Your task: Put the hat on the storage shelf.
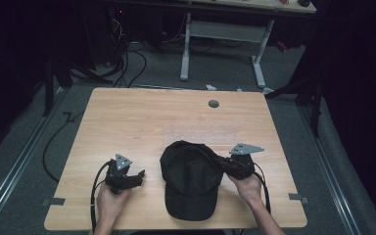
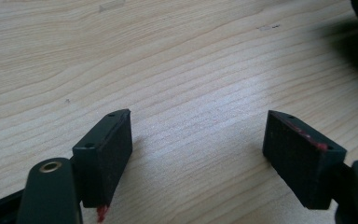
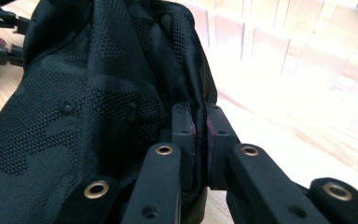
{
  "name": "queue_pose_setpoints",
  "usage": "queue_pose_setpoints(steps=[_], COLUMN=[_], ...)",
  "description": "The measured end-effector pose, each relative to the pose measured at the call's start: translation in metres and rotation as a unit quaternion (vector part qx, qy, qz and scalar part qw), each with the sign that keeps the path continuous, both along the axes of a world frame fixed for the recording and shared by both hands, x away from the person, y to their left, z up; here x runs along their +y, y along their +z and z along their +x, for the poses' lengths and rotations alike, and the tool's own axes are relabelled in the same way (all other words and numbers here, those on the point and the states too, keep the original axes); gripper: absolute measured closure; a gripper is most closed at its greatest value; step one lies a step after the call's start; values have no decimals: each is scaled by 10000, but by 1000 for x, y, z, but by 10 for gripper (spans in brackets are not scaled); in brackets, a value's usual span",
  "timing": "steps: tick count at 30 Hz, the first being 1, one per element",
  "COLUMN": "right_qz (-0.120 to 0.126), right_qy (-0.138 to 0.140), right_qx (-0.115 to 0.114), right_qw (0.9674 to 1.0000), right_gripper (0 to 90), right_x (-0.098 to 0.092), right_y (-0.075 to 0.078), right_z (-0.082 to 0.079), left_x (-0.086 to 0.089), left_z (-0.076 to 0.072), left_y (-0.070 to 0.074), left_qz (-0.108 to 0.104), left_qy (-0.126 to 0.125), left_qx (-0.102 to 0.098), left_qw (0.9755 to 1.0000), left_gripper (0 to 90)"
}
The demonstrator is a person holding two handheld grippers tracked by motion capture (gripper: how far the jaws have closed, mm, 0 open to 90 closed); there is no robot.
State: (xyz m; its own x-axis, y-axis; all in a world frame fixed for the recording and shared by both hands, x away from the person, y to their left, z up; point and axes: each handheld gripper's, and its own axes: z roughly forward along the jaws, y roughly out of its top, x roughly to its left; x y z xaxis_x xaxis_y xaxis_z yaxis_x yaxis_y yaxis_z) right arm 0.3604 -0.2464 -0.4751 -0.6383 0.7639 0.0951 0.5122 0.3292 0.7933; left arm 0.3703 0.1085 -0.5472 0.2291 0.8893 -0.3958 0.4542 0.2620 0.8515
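A black mesh baseball cap (image 1: 191,178) lies on the wooden table (image 1: 176,117) near the front edge, brim toward the person. My right gripper (image 1: 223,165) is at the cap's right side, shut on a fold of its fabric; in the right gripper view the cap (image 3: 88,107) bunches between the two pads (image 3: 184,128). My left gripper (image 1: 138,177) rests low over the table left of the cap, a gap apart from it. Its jaws stand open in the left gripper view, left gripper (image 2: 198,140), with bare wood between them.
A small grey grommet (image 1: 213,104) is set in the table near its far edge. A white-legged desk (image 1: 225,34) stands beyond on the floor, with cables around. Tape marks (image 1: 54,201) sit at the front corners.
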Motion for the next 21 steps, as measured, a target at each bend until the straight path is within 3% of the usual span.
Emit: queue_pose_setpoints(steps=[13,16,18,21], right_qz=[398,411,436,499], right_qy=[286,397,454,507], right_qx=[-205,-276,-323,-379], right_qw=[9986,9980,9975,9967], right_gripper=[854,855,855,856], right_x=[-5,-2,-1,0], right_y=[30,37,42,48], right_z=[5,6,7,7], left_x=[-1,4,7,8], left_z=[-2,-4,-6,-11], left_y=[1,7,12,21], left_qz=[-5,-494,-665,-966], left_qy=[-230,-383,-486,-729], left_qx=[96,180,132,138], left_qw=[9997,9979,9965,9926], left_gripper=[198,186,180,162])
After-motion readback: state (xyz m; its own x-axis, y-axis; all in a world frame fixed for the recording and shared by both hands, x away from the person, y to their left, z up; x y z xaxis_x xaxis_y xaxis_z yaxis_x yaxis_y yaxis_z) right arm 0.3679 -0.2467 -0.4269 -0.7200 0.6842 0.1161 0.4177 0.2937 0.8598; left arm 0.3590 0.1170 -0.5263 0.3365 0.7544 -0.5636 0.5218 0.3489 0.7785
